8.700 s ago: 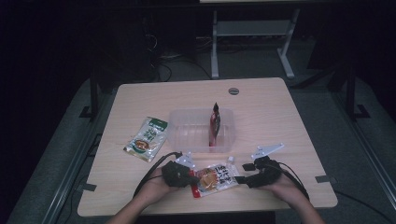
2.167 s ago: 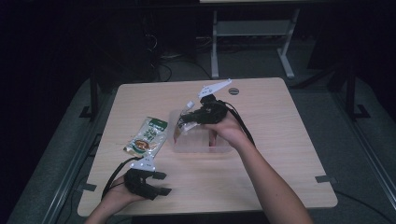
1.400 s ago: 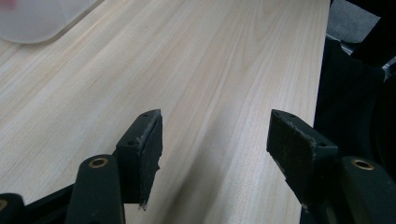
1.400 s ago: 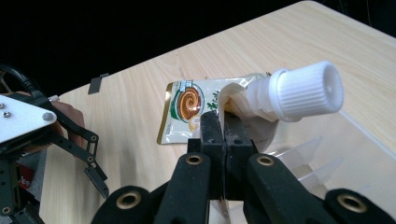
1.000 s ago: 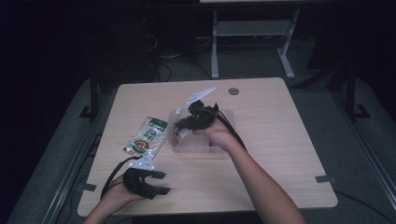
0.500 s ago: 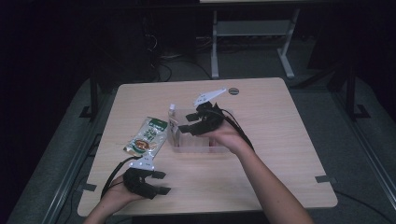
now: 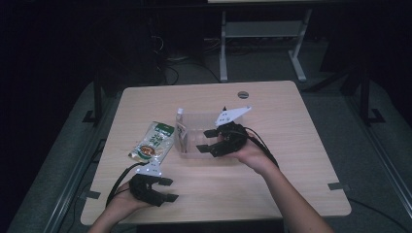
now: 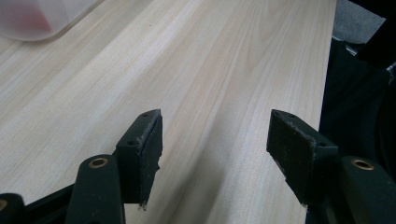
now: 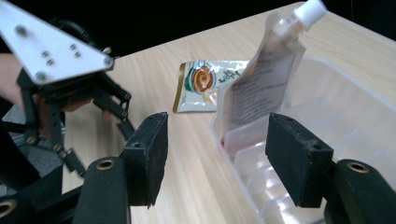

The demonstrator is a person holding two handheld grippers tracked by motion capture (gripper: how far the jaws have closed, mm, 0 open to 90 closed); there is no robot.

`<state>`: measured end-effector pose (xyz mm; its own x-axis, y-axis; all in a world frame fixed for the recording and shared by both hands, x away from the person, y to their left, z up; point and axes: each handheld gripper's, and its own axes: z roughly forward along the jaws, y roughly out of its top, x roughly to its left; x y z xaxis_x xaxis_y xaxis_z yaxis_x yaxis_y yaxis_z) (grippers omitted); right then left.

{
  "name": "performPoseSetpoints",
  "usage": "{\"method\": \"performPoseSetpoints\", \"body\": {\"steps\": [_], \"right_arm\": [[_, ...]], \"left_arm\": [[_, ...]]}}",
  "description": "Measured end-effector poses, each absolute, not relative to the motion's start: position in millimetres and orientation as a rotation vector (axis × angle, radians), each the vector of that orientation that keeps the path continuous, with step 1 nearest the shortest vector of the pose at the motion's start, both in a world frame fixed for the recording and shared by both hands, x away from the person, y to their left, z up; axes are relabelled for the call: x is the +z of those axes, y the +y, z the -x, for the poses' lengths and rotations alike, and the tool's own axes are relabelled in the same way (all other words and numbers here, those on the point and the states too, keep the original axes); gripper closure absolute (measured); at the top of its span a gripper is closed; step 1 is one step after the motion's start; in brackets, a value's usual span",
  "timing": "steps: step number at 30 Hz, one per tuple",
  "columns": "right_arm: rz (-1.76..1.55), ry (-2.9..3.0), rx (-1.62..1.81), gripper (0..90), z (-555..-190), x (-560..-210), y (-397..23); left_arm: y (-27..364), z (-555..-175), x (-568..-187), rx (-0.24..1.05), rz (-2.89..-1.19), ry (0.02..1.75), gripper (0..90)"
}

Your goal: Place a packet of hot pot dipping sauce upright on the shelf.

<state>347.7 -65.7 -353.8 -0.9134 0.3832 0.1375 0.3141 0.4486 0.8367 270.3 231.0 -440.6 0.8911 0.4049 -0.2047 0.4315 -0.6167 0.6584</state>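
A clear plastic bin (image 7: pixel 192 153) sits mid-table. A spouted pouch (image 7: pixel 181 132) with a white cap stands upright in its left end. In the right gripper view the pouch (image 9: pixel 268 88) leans against the bin wall (image 9: pixel 327 88), just beyond my jaws. My right gripper (image 7: pixel 205 141) hovers over the bin; its jaws have just been opening and nothing is between them (image 9: pixel 217 158). A green food packet (image 7: pixel 153 141) lies flat left of the bin. My left gripper (image 7: pixel 170 190) rests open and empty near the table's front left edge, over bare wood (image 8: pixel 215 140).
The table's front edge (image 7: pixel 218 221) runs just under the left hand. A round cable hole (image 7: pixel 243 94) lies at the back of the table. In the left gripper view a corner of the bin (image 8: pixel 37 18) shows something red inside. A white stand (image 7: pixel 262 36) stands beyond the table.
The right gripper has let go of the spouted pouch at the bin's left end, opened, and drawn back to the right. The left gripper has stayed where it was.
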Motion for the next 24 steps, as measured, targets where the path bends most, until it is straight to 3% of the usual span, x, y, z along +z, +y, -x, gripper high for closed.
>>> {"method": "performPoseSetpoints", "body": {"steps": [24], "right_arm": [[-0.667, 2.69, 1.407, 32.1, -275.2, -415.4, -114.4]], "left_arm": [[230.8, -268.3, -441.1, -0.034, -2.282, 0.626, 35.7]]}}
